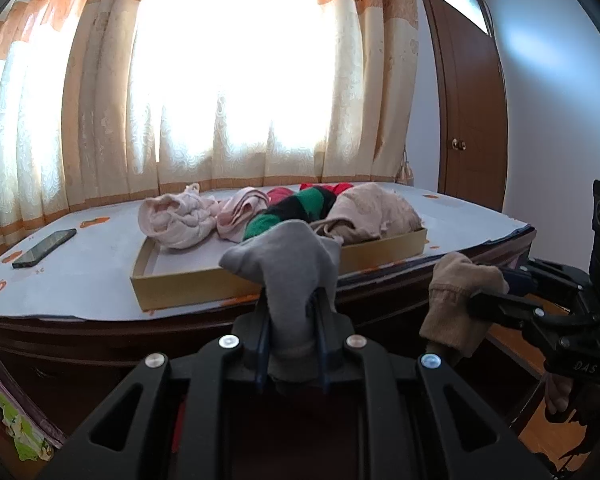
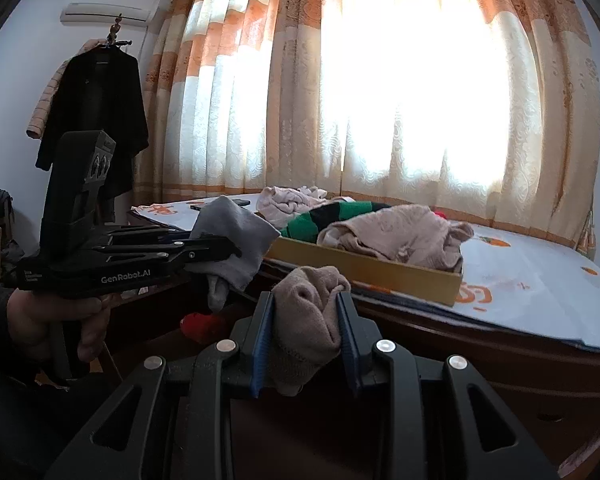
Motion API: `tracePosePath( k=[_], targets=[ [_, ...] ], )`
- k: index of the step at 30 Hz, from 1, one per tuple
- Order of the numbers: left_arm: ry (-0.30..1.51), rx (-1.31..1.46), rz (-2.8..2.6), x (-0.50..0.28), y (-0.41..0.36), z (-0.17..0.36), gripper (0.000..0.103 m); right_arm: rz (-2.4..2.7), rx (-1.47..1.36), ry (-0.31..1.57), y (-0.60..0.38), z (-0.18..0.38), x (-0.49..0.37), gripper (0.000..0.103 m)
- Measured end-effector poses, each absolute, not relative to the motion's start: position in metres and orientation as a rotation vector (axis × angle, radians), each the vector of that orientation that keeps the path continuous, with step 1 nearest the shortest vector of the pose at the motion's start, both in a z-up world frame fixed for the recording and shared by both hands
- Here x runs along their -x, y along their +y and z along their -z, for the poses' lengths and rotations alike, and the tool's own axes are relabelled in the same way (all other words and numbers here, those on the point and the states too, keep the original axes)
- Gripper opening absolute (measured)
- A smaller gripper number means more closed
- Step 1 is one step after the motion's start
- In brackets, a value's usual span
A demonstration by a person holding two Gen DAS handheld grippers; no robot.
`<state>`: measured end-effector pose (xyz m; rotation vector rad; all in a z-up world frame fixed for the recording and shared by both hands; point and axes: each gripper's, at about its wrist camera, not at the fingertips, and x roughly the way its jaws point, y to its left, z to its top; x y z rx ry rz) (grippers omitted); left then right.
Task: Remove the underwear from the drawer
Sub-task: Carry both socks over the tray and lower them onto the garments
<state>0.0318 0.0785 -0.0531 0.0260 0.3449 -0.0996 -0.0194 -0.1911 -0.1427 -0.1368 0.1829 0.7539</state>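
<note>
1. The near half of the shallow cardboard tray (image 1: 188, 288) lay bare; heaped clothes (image 1: 364, 210) blocked its far half.
2. Open tabletop (image 1: 84, 280) stretched left of the tray, interrupted only by a phone (image 1: 44, 248).
3. Curtains (image 1: 100, 120) closed off the far edge.

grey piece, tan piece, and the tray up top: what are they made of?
Grey piece: soft matte knit, probably cotton; it droops. Tan piece: thicker ribbed knit, bunched between the pads. Tray: looks like plain cardboard, thin flat yellowish walls.
</note>
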Motion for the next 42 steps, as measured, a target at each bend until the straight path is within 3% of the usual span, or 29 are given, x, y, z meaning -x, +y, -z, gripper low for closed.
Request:
tracePosePath(
  k=[42],
  targets=[
    [0.31,-0.076,0.018,-0.061,0.119,-0.029,0.017,-0.826,0.149,0.122,-0.152,0.059,-0.019,0.034]
  ],
)
